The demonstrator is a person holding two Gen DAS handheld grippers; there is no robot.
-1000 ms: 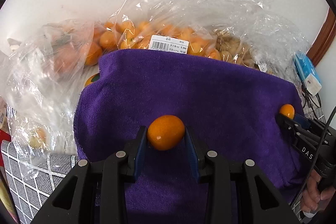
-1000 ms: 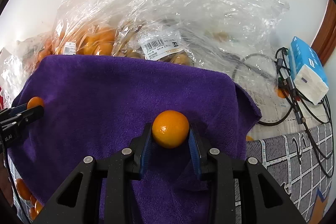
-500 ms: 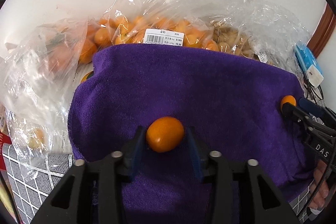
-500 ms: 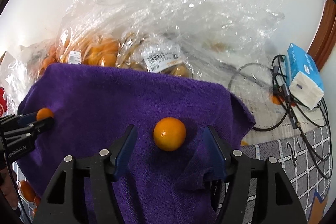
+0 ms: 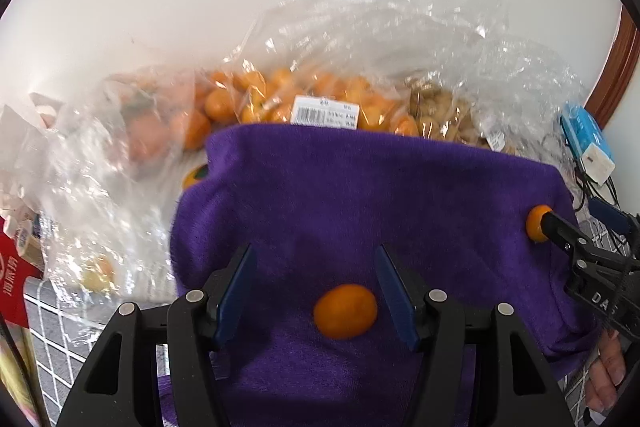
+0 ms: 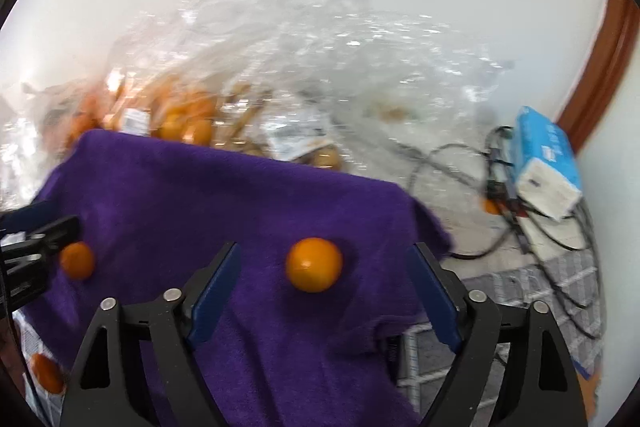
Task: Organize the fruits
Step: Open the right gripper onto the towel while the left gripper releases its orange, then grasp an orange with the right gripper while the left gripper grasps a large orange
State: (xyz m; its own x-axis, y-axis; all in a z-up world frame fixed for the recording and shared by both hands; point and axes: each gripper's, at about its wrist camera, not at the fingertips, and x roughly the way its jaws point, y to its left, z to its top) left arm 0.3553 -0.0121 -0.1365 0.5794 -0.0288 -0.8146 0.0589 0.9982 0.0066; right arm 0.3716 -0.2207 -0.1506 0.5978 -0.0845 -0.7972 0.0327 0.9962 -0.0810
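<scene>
A purple towel (image 5: 360,187) lies spread in front of me, also in the right wrist view (image 6: 200,195). A small orange (image 5: 345,311) rests on it between the open jaws of my left gripper (image 5: 316,267), touching neither pad. A second small orange (image 6: 314,264) lies on the towel between the wide-open jaws of my right gripper (image 6: 324,263). The left orange also shows in the right wrist view (image 6: 77,260), and the right orange in the left wrist view (image 5: 537,223).
Clear plastic bags of oranges (image 5: 280,99) and brown fruit (image 5: 440,115) are piled behind the towel against a white wall. A blue and white tissue pack (image 6: 546,163) and black cables (image 6: 500,211) lie at right. A red package (image 5: 16,275) is at left.
Both grippers have opened, let go of their oranges and drawn back. Both oranges now lie free on the towel.
</scene>
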